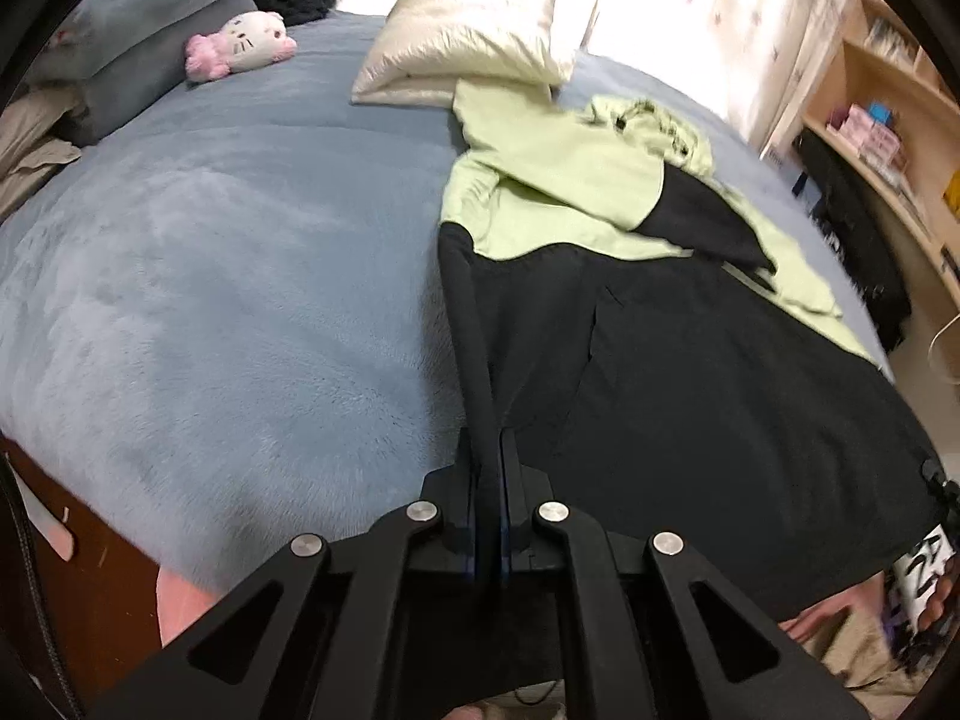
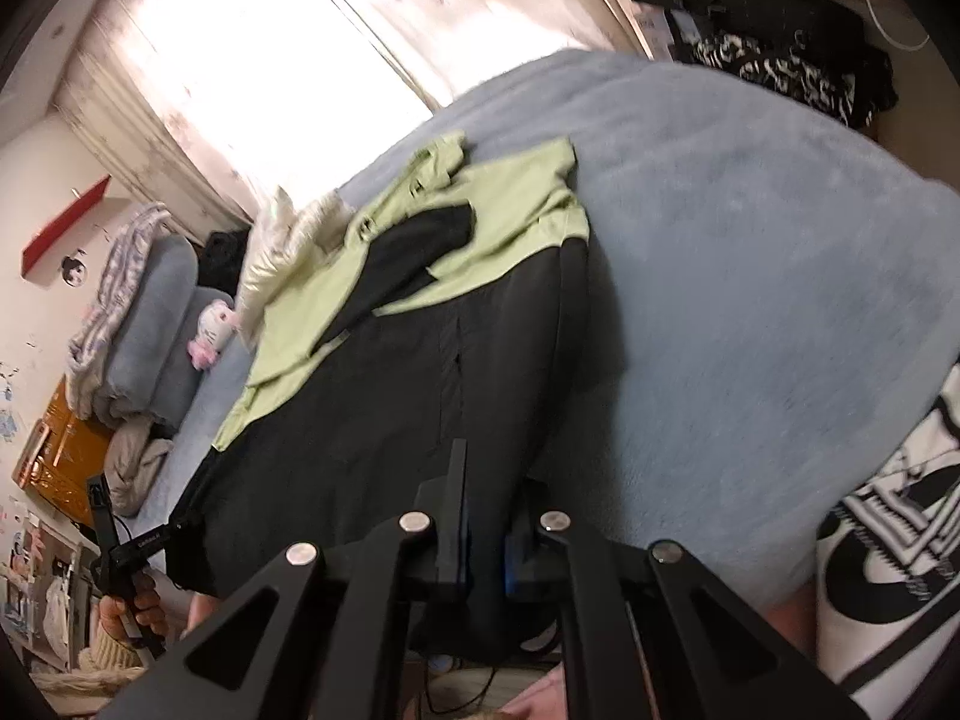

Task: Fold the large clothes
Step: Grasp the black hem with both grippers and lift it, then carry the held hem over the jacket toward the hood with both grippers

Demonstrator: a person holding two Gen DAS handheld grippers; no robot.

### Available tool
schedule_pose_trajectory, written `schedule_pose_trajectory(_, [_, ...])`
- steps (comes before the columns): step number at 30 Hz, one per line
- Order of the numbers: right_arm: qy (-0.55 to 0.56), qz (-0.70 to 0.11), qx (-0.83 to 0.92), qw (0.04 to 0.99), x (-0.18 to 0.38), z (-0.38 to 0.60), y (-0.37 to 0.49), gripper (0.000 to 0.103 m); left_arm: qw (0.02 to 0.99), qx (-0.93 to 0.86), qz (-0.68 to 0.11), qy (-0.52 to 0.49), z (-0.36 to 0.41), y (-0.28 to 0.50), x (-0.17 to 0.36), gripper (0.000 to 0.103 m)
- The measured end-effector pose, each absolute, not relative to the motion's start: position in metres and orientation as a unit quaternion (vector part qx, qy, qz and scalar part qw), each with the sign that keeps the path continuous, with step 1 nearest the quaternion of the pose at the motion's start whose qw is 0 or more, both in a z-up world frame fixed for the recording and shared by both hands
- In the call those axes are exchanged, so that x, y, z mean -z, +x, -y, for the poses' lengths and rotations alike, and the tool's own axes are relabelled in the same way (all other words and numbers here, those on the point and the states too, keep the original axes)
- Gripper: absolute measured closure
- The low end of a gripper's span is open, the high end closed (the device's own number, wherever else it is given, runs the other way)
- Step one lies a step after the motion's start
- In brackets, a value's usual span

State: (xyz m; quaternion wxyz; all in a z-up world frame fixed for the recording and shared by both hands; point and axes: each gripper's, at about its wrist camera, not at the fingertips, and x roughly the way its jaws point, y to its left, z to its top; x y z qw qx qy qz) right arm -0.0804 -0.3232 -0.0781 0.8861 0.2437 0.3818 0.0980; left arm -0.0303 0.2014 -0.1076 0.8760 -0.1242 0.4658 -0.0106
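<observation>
Across the blue plush bedspread (image 1: pixel 210 276) your garment (image 1: pixel 690 372) lies spread, a large jacket with a black lower body and pale green upper part, its hem at the near edge of the bed and its green top running far toward the window. Your left gripper (image 1: pixel 489 468) has its fingers clenched on the left black edge of the garment; a ridge of that fabric rises straight up from between the pads. A black sleeve (image 1: pixel 702 222) is folded across the green chest. Your right gripper (image 2: pixel 486 516) sits at the near hem on the garment's right side, black cloth filling the narrow gap between its fingers, so it too is grasping the hem. From the right wrist view you can see your left hand (image 2: pixel 135 606) at the far-left corner of the hem, holding the other tool.

Beyond the garment, a cream pillow (image 1: pixel 468 48) lies at the far side, touching the green collar. A pink-and-white plush cat (image 1: pixel 246 45) rests far left beside grey-blue cushions (image 1: pixel 138 42). A wooden shelf (image 1: pixel 882 120) stands at the right of the bed.
</observation>
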Motion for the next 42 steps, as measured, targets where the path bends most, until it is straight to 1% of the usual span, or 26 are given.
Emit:
schedule_pose_trajectory(8, [0.225, -0.355, -0.119, 0.9, 0.033, 0.321, -0.108, 0.097, 0.881, 0.05, -0.446, -0.148, -0.201, -0.062, 0.058, 0.101])
schedule_pose_trajectory(12, [0.23, -0.345, -0.121, 0.902, 0.015, 0.327, -0.115, 0.097, 0.877, 0.077, -0.428, -0.205, -0.211, -0.05, 0.028, 0.101])
schedule_pose_trajectory(16, [0.261, -0.328, -0.129, 0.899, -0.001, 0.337, -0.1, 0.097, 0.882, 0.083, -0.407, -0.224, -0.215, -0.03, 0.008, 0.101])
schedule_pose_trajectory(22, [0.312, -0.317, -0.126, 0.887, -0.022, 0.349, -0.041, 0.097, 0.877, 0.069, -0.386, -0.278, -0.227, 0.035, -0.005, 0.101])
schedule_pose_trajectory(27, [0.345, -0.31, -0.115, 0.878, -0.035, 0.362, 0.039, 0.097, 0.87, 0.039, -0.382, -0.309, -0.239, 0.122, 0.002, 0.099])
schedule_pose_trajectory(30, [0.353, -0.315, -0.097, 0.876, -0.035, 0.363, 0.091, 0.093, 0.868, 0.024, -0.377, -0.321, -0.242, 0.172, 0.01, 0.097])
schedule_pose_trajectory(31, [0.351, -0.319, -0.088, 0.876, -0.033, 0.363, 0.111, 0.092, 0.871, 0.018, -0.375, -0.317, -0.242, 0.19, 0.012, 0.095])
schedule_pose_trajectory(32, [0.345, -0.326, -0.072, 0.877, -0.029, 0.362, 0.138, 0.091, 0.872, 0.011, -0.375, -0.314, -0.242, 0.211, 0.016, 0.085])
schedule_pose_trajectory(33, [0.341, -0.332, -0.064, 0.877, -0.024, 0.361, 0.156, 0.09, 0.872, 0.002, -0.375, -0.315, -0.243, 0.231, 0.021, 0.065])
schedule_pose_trajectory(34, [0.34, -0.344, -0.057, 0.874, -0.017, 0.361, 0.177, 0.083, 0.871, 0.001, -0.375, -0.317, -0.243, 0.242, 0.024, 0.053])
schedule_pose_trajectory(35, [0.344, -0.354, -0.055, 0.868, -0.01, 0.361, 0.193, 0.066, 0.867, -0.003, -0.382, -0.321, -0.245, 0.258, 0.03, 0.033])
schedule_pose_trajectory(36, [0.352, -0.365, -0.053, 0.86, -0.002, 0.362, 0.208, 0.056, 0.864, -0.009, -0.382, -0.327, -0.246, 0.269, 0.035, 0.03])
schedule_pose_trajectory(37, [0.362, -0.373, -0.048, 0.853, 0.008, 0.362, 0.224, 0.04, 0.863, -0.017, -0.384, -0.328, -0.248, 0.28, 0.042, 0.029])
schedule_pose_trajectory(38, [0.367, -0.375, -0.044, 0.85, 0.014, 0.362, 0.233, 0.031, 0.86, -0.023, -0.393, -0.325, -0.247, 0.294, 0.051, 0.029])
schedule_pose_trajectory(39, [0.37, -0.378, -0.043, 0.848, 0.021, 0.362, 0.241, 0.029, 0.858, -0.026, -0.399, -0.323, -0.248, 0.299, 0.056, 0.029])
schedule_pose_trajectory(42, [0.349, -0.398, -0.037, 0.848, 0.042, 0.357, 0.26, 0.028, 0.856, -0.031, -0.428, -0.288, -0.242, 0.316, 0.082, 0.03])
